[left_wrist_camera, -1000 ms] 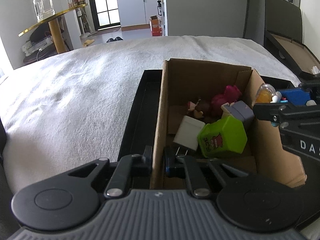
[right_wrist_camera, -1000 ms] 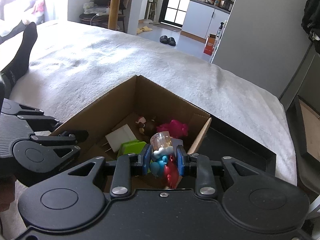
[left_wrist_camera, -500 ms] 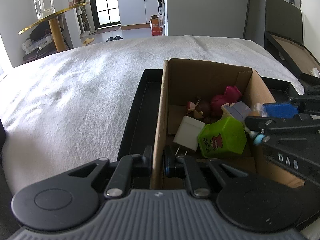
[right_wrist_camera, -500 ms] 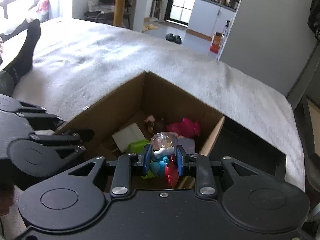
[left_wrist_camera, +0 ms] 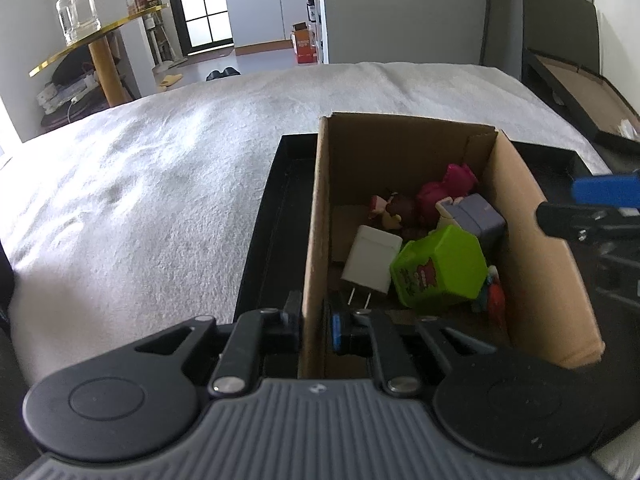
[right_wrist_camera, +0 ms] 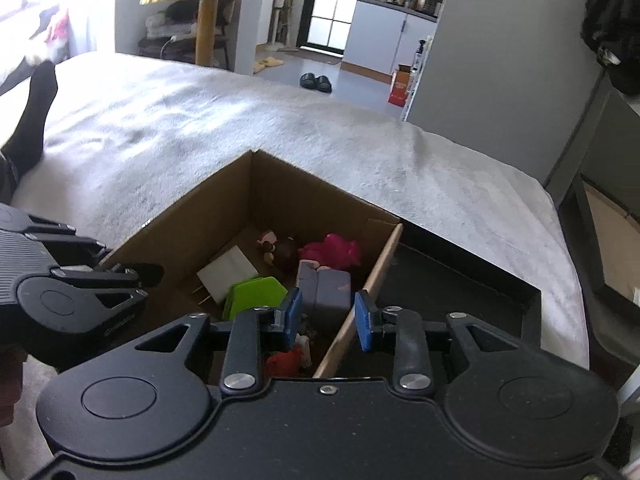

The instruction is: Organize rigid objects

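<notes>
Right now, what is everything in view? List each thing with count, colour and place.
cardboard box: 1, brown, open, standing in the tray
tray: 1, black, on the white cover
charger plug: 1, white, box floor
green case: 1, lime, beside the plug
grey block: 1, grey-purple, box middle
pink toy: 1, magenta, far end
brown figure: 1, brown, left of pink toy
red toy: 1, red, near corner
left gripper: fingers astride the box's left wall
right gripper: blue fingers apart, empty, above the right wall

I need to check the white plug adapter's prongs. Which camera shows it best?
Left wrist: the white square plug adapter shows whole, with its metal prongs, inside the brown cardboard box. Right wrist shows it farther off, partly behind the green container.
</notes>
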Demonstrator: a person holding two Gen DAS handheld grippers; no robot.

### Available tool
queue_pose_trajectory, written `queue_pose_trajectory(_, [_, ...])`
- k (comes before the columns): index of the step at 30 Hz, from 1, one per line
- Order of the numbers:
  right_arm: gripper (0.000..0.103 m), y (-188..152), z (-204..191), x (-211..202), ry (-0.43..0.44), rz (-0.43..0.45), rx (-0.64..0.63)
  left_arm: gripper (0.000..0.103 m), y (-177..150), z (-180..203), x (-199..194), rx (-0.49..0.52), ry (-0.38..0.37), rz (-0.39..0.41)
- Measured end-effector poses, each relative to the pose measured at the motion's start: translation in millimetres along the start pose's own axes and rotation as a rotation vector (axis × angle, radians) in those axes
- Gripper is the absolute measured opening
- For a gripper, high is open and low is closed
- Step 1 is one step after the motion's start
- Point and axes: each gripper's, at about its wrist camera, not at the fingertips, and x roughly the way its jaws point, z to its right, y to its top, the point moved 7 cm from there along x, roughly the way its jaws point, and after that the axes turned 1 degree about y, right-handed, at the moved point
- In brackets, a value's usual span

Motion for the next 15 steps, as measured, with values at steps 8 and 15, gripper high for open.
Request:
queue_pose_trajectory(8, [0.063,-6,26,-27,-0.018,0.044,0.114,0.051,14,9,-23,0.008,-0.006,-0.007])
queue_pose_trajectory(15, [0.096,-10,51,-53,-0.044,0.090,0.222,0.070,28,23,-55,0.053,-0.024,0.039])
